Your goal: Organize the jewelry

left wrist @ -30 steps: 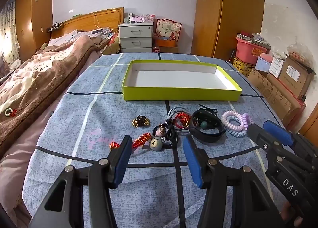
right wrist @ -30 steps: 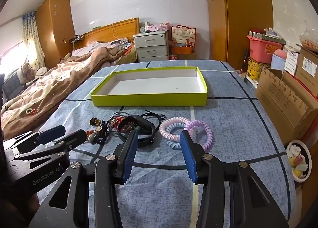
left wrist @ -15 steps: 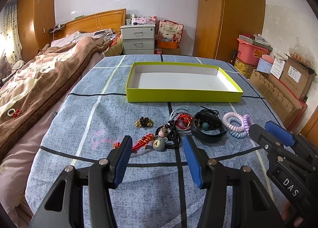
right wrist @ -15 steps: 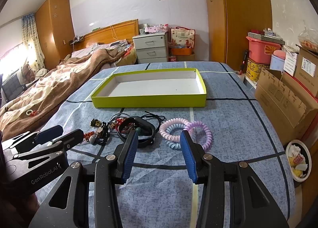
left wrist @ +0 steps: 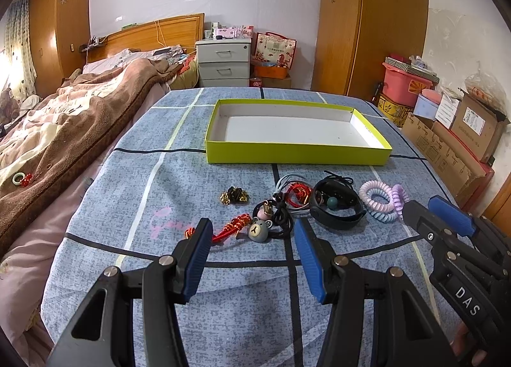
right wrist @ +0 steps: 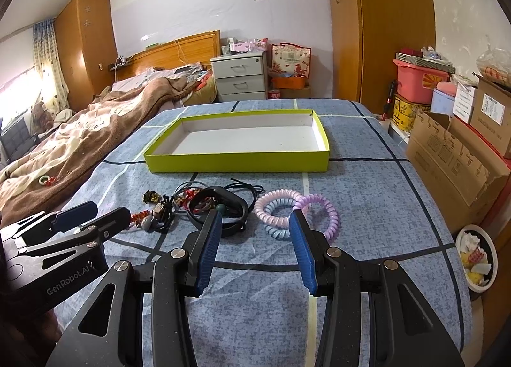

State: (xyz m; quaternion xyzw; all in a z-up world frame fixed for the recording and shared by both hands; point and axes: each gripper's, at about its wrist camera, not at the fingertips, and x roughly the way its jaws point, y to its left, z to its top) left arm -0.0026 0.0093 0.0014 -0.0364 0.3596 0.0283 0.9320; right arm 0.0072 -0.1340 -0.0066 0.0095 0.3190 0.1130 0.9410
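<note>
A shallow yellow-green box (left wrist: pixel 297 154) (right wrist: pixel 236 163) with a white inside lies open on the blue checked cloth. In front of it lies a row of jewelry: a gold-and-black piece (left wrist: pixel 234 196), a red beaded string (left wrist: pixel 231 229), a bear-face charm with black cords (left wrist: pixel 259 230), a red cord bracelet (left wrist: pixel 297 192), a black band (left wrist: pixel 337 205) (right wrist: pixel 220 208), and pastel spiral hair ties (left wrist: pixel 381 199) (right wrist: pixel 297 210). My left gripper (left wrist: pixel 252 260) is open and empty, just short of the bear charm. My right gripper (right wrist: pixel 255 245) is open and empty, just short of the spiral ties.
A bed with a brown blanket (left wrist: pixel 64 130) runs along the left. Cardboard boxes (right wrist: pixel 453 156) and a pink bin (right wrist: pixel 418 79) stand at the right. A bowl of scraps (right wrist: pixel 476 258) sits on the floor. A grey drawer unit (left wrist: pixel 223 63) stands at the back.
Both grippers have lifted and tilted slightly, so the box and jewelry sit a little lower in view. Both stay open; nothing on the cloth has moved.
</note>
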